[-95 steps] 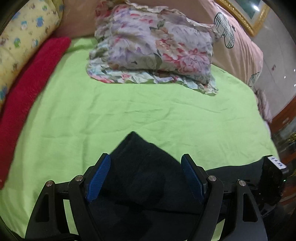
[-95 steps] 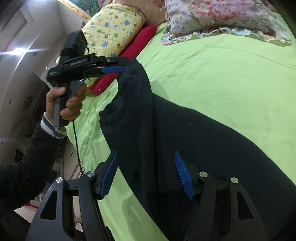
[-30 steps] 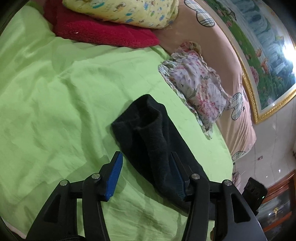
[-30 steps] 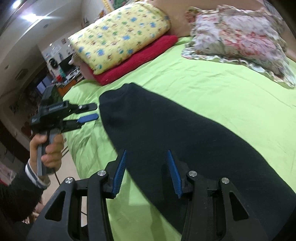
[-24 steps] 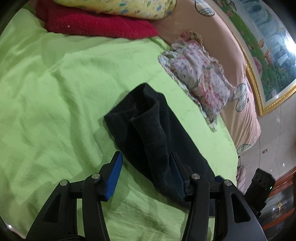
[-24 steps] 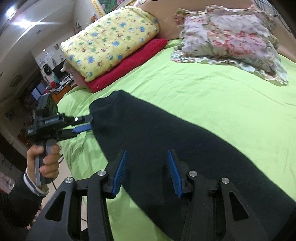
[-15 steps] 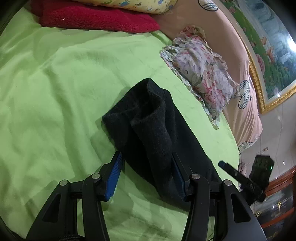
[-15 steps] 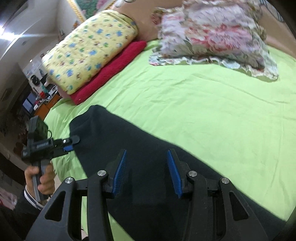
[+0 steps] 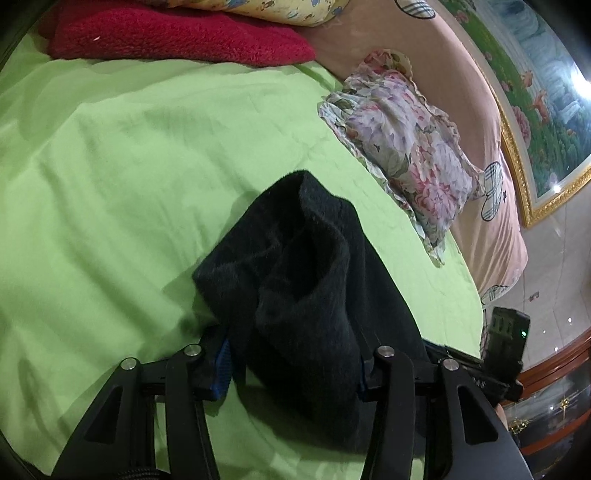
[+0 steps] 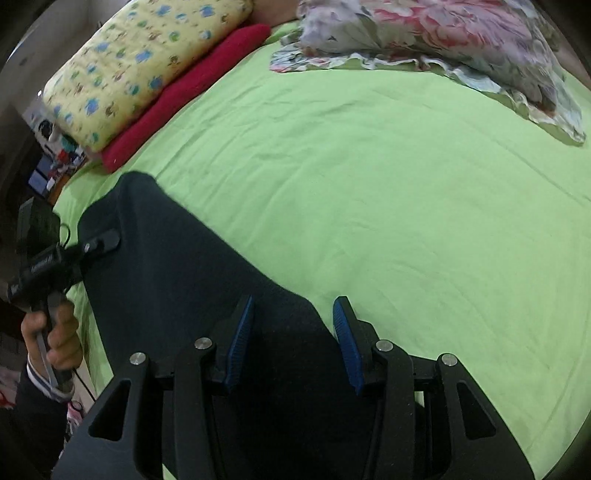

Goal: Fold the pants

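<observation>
Green bedsheet (image 10: 388, 192) under black fleece pants (image 9: 295, 295), my left gripper (image 9: 291, 354) jaws spread around their near end, my right gripper (image 10: 291, 328) jaws spread over the cloth, nothing pinched.

You've got a lime-green bedsheet (image 9: 110, 177) filling the view, red blanket (image 9: 177, 33) under a yellow print pillow (image 10: 140, 66) at 11 o'clock, floral pillow (image 9: 406, 147) at 2, pink headboard (image 9: 476, 122) behind it, gold-framed landscape painting (image 9: 535, 85) on the wall, glare at 3.
</observation>
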`<action>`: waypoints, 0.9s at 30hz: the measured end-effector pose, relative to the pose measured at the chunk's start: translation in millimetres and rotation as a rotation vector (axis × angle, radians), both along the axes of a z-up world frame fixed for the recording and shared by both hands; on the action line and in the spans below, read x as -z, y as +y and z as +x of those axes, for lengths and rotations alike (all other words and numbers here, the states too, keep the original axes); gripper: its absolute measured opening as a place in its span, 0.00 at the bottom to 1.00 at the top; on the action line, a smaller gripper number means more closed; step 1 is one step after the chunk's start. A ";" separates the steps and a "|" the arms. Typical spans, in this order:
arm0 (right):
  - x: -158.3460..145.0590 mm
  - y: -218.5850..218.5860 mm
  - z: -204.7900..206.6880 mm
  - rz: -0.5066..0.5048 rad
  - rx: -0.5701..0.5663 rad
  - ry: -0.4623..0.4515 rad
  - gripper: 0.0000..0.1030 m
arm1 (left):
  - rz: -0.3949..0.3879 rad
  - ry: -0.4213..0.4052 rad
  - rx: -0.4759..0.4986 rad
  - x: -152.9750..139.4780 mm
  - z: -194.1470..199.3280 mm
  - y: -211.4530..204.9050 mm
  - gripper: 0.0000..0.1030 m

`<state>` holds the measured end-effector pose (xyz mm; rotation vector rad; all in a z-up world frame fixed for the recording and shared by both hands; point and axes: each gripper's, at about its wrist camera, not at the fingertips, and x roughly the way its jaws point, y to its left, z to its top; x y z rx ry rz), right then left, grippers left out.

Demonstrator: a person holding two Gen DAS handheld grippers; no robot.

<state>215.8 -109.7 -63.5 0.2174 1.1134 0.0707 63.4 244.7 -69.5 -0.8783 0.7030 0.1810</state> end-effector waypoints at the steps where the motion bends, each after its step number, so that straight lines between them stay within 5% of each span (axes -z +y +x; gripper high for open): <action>1: -1.3 1.9 -1.0 -0.002 -0.009 -0.004 0.32 | 0.003 0.000 -0.006 0.5 4.3 1.0 0.42; 5: -16.2 11.8 -4.4 -0.109 -0.013 -0.050 0.14 | -0.015 -0.031 -0.018 -2.9 5.6 3.5 0.25; 13: -59.5 20.1 -14.8 -0.153 0.026 -0.194 0.06 | 0.011 -0.231 0.002 -76.3 -42.5 -21.9 0.22; 17: -54.3 29.9 -7.6 -0.153 0.008 -0.190 0.06 | 0.089 -0.188 0.010 -84.8 -47.0 -22.1 0.22; 20: -35.6 36.8 -0.3 -0.136 0.001 -0.164 0.06 | 0.086 -0.119 -0.003 -62.6 -38.5 -6.7 0.22; 23: -18.4 41.1 2.8 -0.145 0.026 -0.131 0.14 | 0.070 -0.015 -0.001 -32.8 -25.5 9.7 0.25; 27: -20.5 30.5 -9.4 -0.096 0.094 -0.133 0.41 | 0.101 0.029 -0.050 -22.7 -33.4 16.7 0.36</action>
